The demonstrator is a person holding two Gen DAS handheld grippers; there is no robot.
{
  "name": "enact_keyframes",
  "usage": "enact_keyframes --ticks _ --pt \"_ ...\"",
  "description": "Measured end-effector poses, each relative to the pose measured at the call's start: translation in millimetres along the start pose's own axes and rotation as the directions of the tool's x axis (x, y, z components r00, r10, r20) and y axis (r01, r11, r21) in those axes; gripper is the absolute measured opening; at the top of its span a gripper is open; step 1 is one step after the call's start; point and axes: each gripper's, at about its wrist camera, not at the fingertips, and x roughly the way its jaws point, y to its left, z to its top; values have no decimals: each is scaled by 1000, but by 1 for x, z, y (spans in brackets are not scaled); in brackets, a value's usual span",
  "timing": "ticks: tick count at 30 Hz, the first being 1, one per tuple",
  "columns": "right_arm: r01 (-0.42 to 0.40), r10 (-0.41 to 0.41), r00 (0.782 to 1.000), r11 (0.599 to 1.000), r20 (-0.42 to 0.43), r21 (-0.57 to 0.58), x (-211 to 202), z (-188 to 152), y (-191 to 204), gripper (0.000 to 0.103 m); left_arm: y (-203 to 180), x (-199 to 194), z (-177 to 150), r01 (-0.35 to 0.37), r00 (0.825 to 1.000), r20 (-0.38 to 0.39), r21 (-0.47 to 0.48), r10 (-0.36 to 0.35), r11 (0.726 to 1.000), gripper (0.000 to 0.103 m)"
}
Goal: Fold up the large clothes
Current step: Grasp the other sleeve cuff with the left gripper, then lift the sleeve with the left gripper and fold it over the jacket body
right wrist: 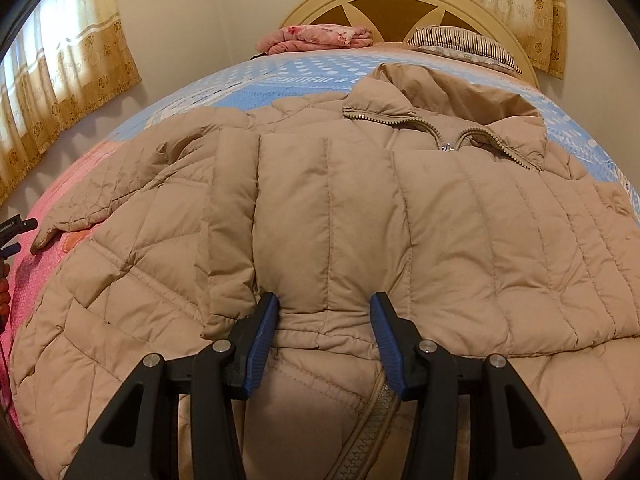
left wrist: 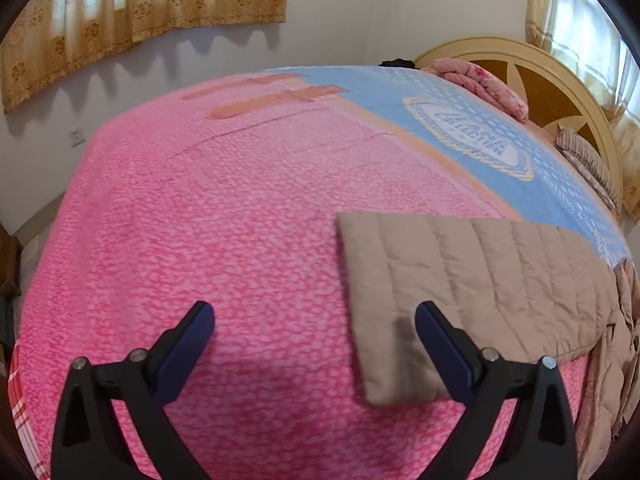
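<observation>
Right wrist only: jacket's zipped collar (right wrist: 448, 136).

- The left gripper (left wrist: 315, 322) has black angular arms, silver round screws and dark navy finger pads.
- The right gripper (right wrist: 324, 312) matches, with ribbed brighter-blue pads (right wrist: 385, 334).

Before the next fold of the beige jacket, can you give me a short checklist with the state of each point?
1. Right gripper holds the folded sleeve's cuff: ok, pads press it.
2. Left gripper free: ok, jaws wide, nothing between them.
3. Other sleeve lies flat on the pink blanket: ok.
4. Left gripper lined up on that sleeve's end: not ok, only one finger overlaps it.
5. Jacket zipper closed: cannot tell, collar open.
</observation>
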Motion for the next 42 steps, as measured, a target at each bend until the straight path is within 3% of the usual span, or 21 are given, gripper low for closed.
enact_keyframes --ticks 9,11,12,13,15,25,30,34,42 --pt "2 -2 1000 1000 2 -2 0 -1 1 50 -33 22 -4 95 994 -54 59 -92 994 74" --pt "1 -1 1000 1000 2 -2 0 -1 0 50 -36 18 -4 119 993 -27 79 -118 990 52" --pt "0 0 1000 1000 1 -1 0 -1 0 50 -38 18 -3 134 991 -31 83 -132 987 23" --pt "0 0 1000 1000 1 -1 0 -1 0 50 -40 15 -1 168 986 -35 89 -165 982 15" --pt "1 -1 1000 1000 1 -2 0 -1 0 50 -44 5 2 172 985 6 121 -174 978 10" --pt "0 0 1000 1000 3 0 0 0 2 50 -51 -46 36 216 960 134 208 -247 954 8" --pt "-5 5 1000 1000 -20 4 1 2 0 50 -73 -80 58 266 929 187 260 -319 928 7" --pt "-18 19 999 999 -32 26 -6 8 -2 50 -95 -120 77 316 889 233 311 -394 896 7" --pt "-67 65 997 996 40 66 -52 3 -5 51 -145 -174 92 349 825 279 434 -492 831 7"
